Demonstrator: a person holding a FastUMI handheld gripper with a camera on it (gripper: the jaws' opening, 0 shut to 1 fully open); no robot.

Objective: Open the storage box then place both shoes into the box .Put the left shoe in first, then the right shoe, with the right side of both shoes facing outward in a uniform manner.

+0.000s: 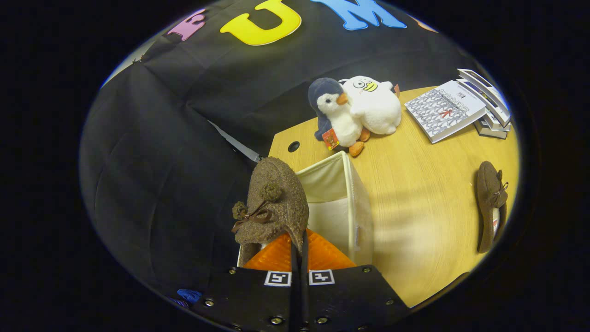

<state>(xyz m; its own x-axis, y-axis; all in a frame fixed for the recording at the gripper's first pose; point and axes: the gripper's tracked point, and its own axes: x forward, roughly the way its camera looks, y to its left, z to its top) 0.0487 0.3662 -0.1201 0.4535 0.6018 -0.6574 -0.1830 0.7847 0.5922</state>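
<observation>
Tongs [298,251] gripping shoe [272,203], plush toys [355,113] beyond

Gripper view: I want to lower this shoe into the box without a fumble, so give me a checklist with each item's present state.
1. Gripper pinching the held shoe: ok, fingers closed on its edge.
2. Box open: ok, pale inside shows.
3. Held shoe above the box opening: ok.
4. Box bottom free: cannot tell, hidden by shoe and fingers.
5. Held shoe is the left one: cannot tell.
6. Second shoe within sight on the table: ok.
</observation>
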